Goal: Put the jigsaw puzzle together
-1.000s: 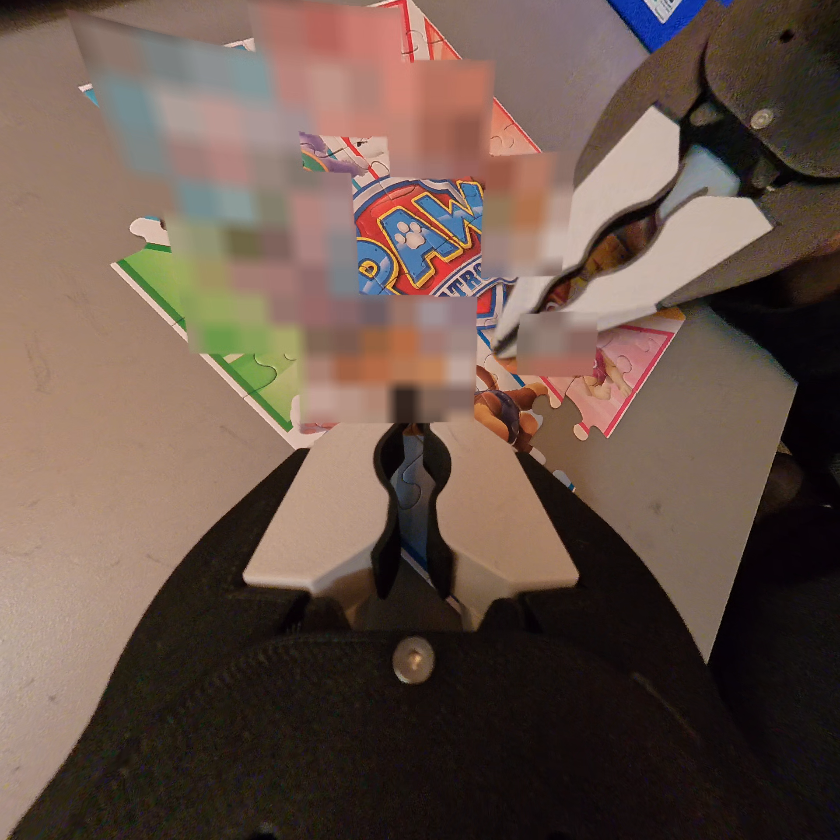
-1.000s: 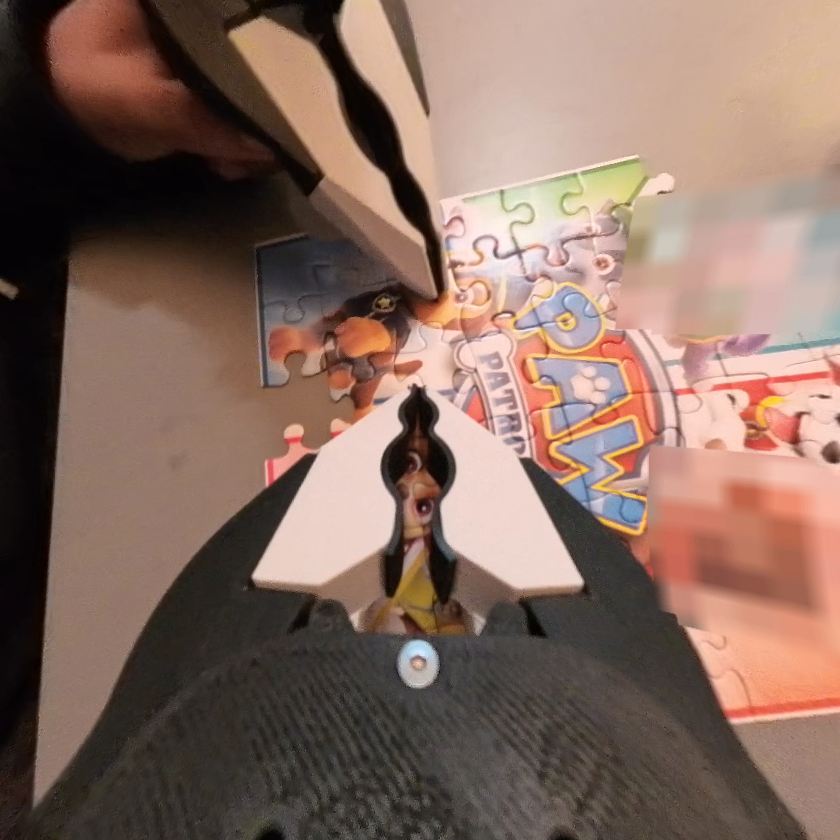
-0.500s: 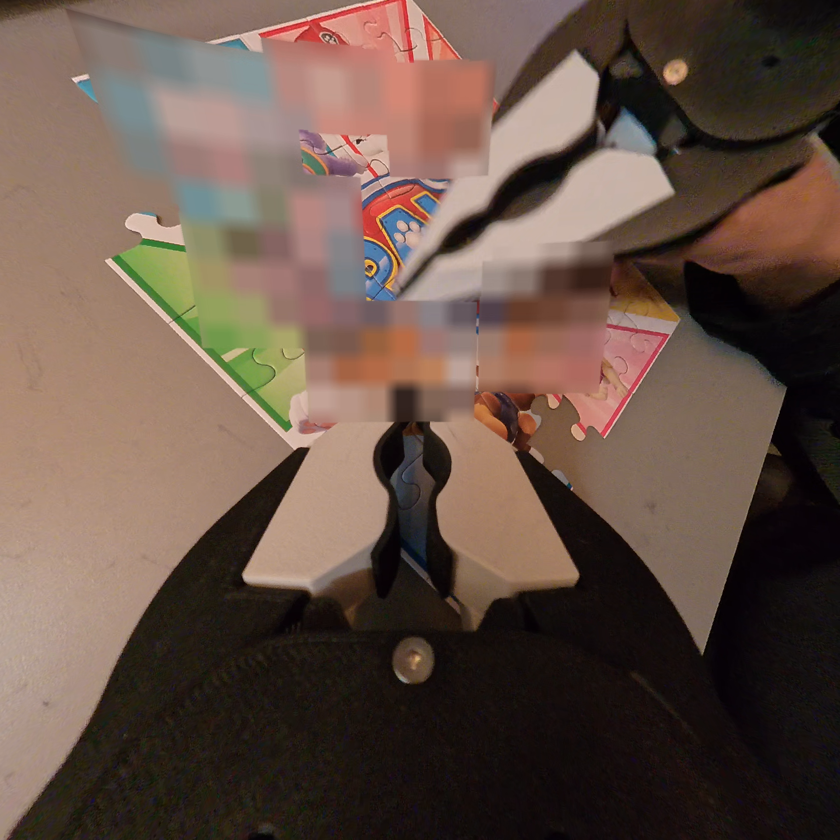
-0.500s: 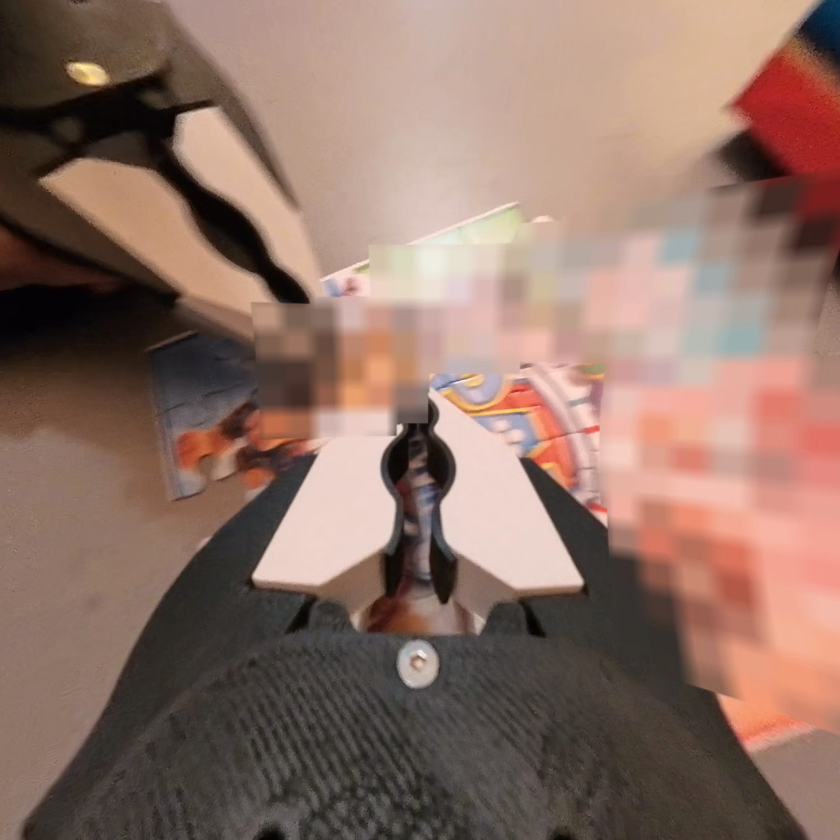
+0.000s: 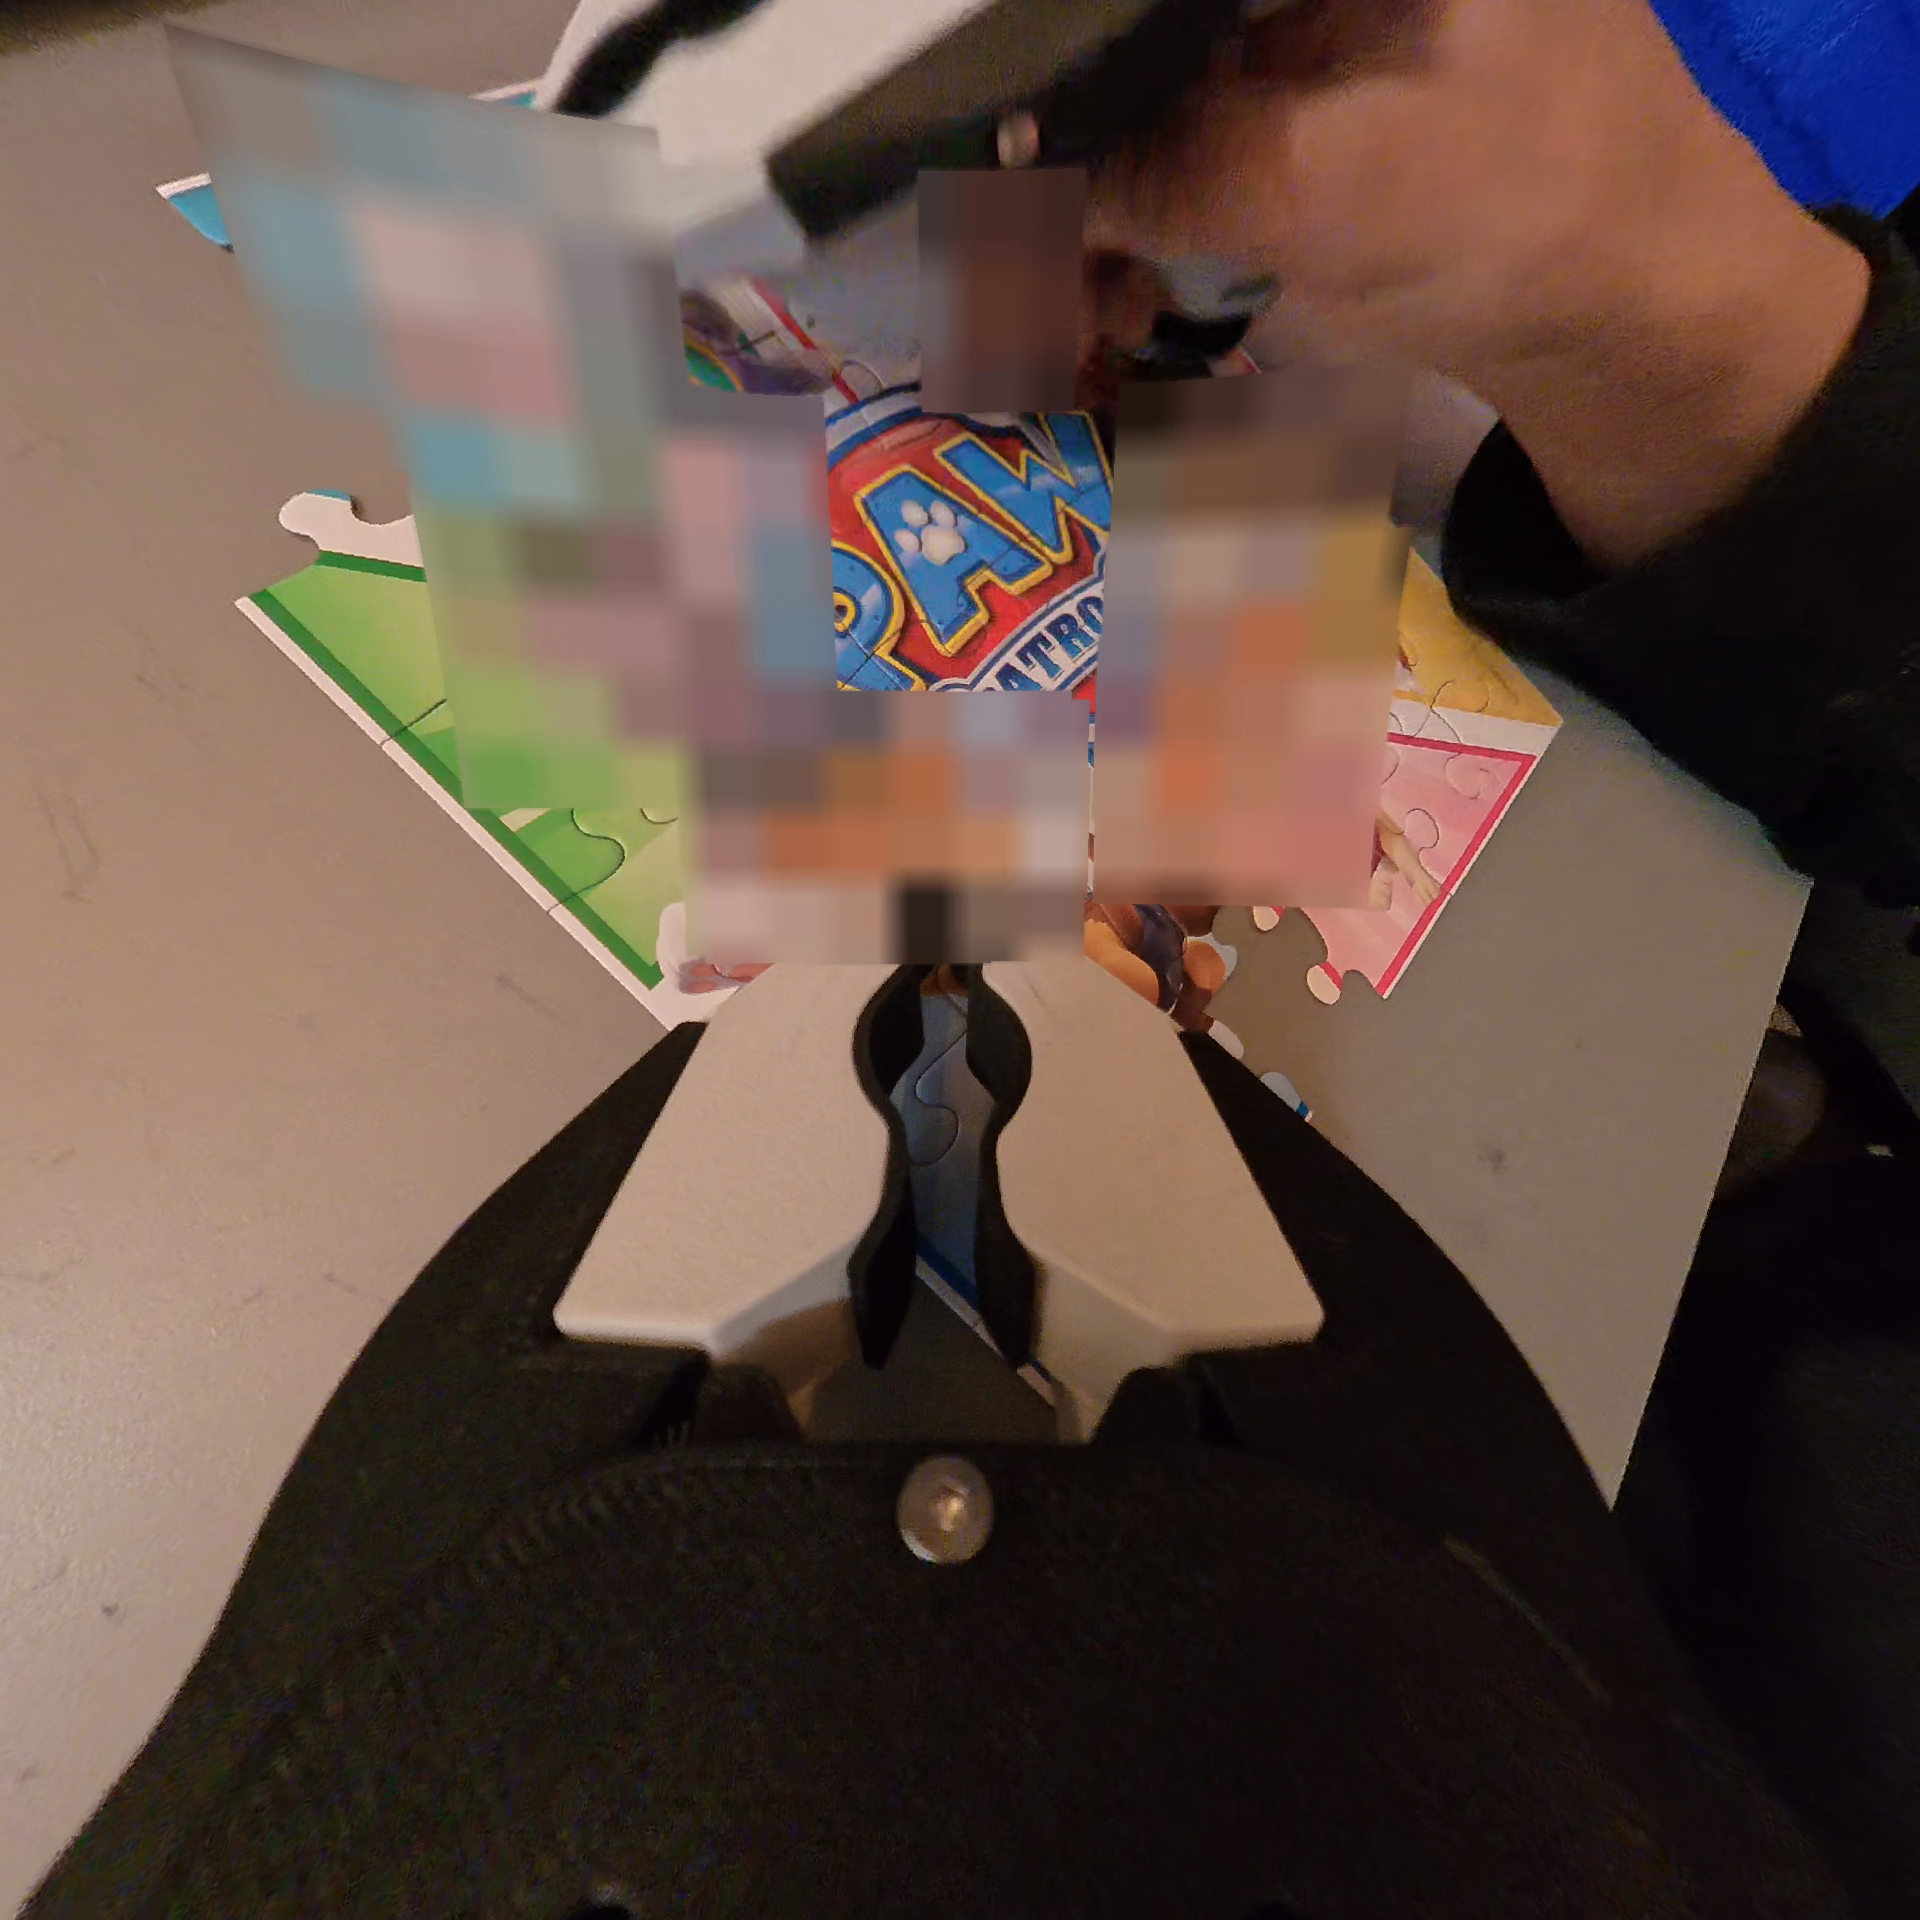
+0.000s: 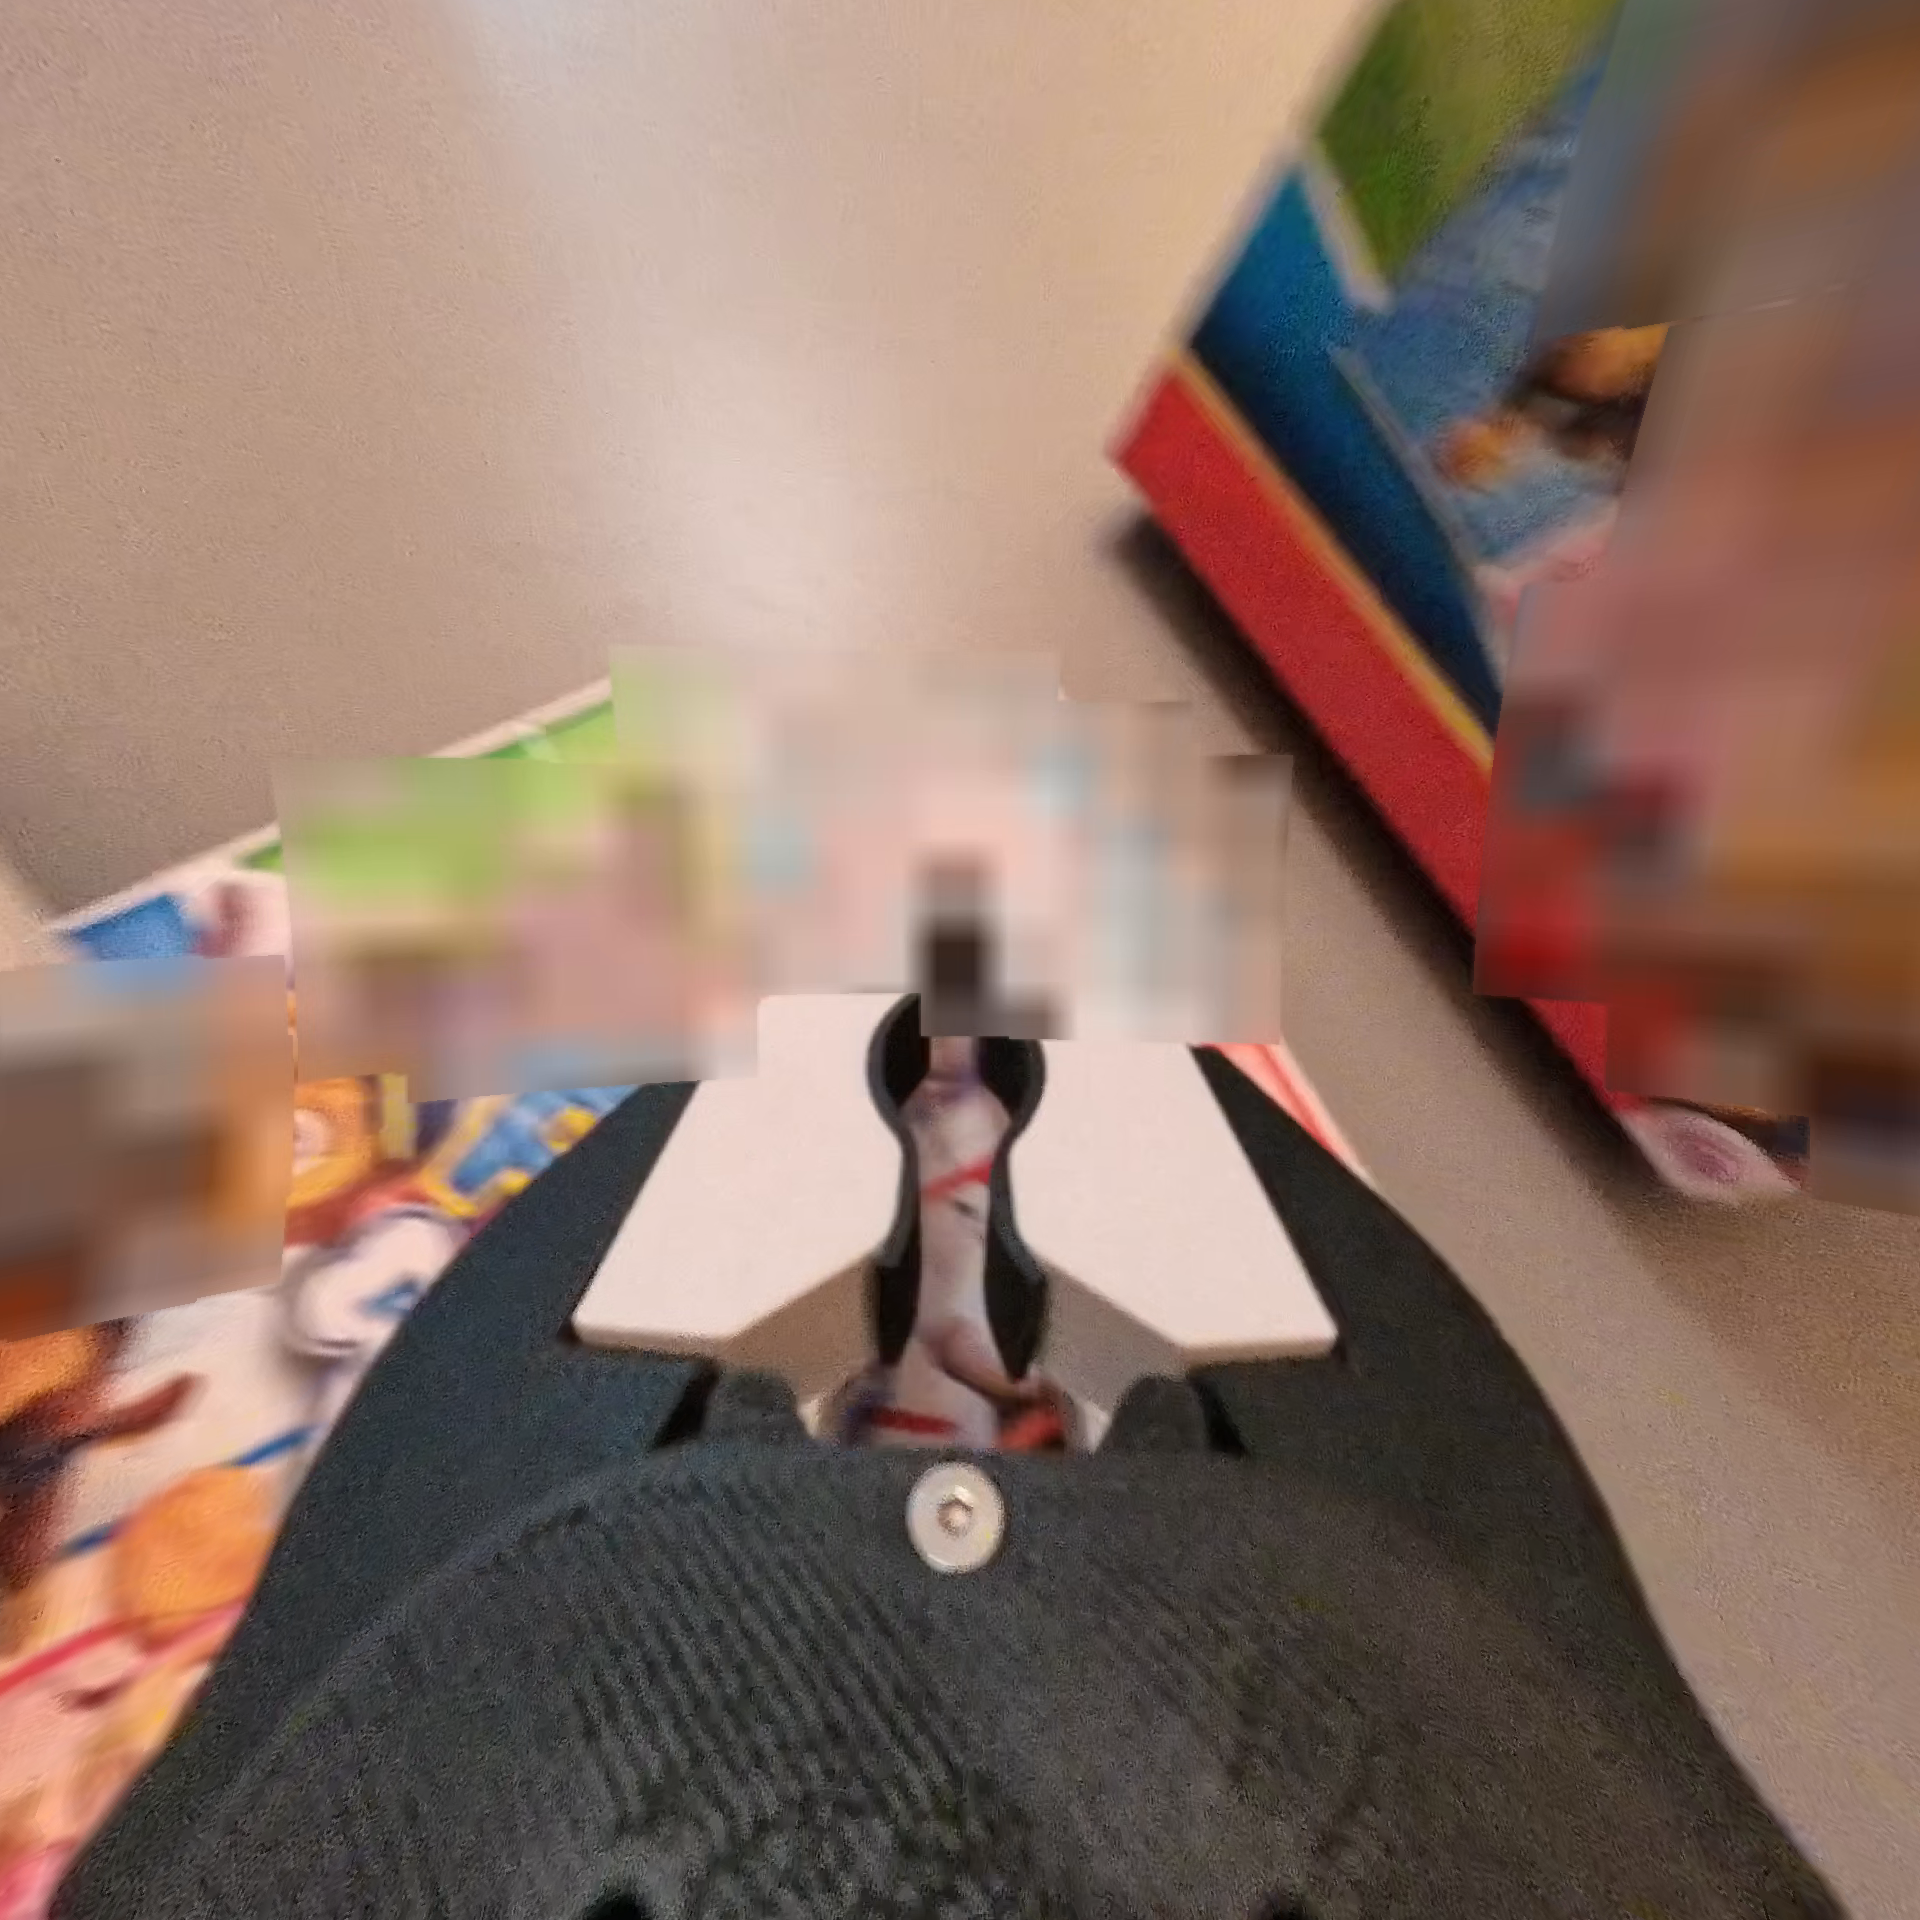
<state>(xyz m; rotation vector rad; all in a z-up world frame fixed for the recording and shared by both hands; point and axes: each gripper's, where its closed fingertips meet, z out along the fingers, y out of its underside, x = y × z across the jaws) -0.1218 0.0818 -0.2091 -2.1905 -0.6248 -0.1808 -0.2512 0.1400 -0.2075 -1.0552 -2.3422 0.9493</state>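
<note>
My left claw [image 5: 943, 971] hangs low over the near corner of the jigsaw puzzle [image 5: 966, 551] on the grey table [image 5: 187, 1039]; its tips are masked, so I cannot tell whether it is clenched. My right claw [image 6: 958, 1023] is just as hidden. Only the left view shows my hand [image 5: 1455, 270] above the puzzle; only the right view shows the red-and-blue box [image 6: 1340, 499].
</note>
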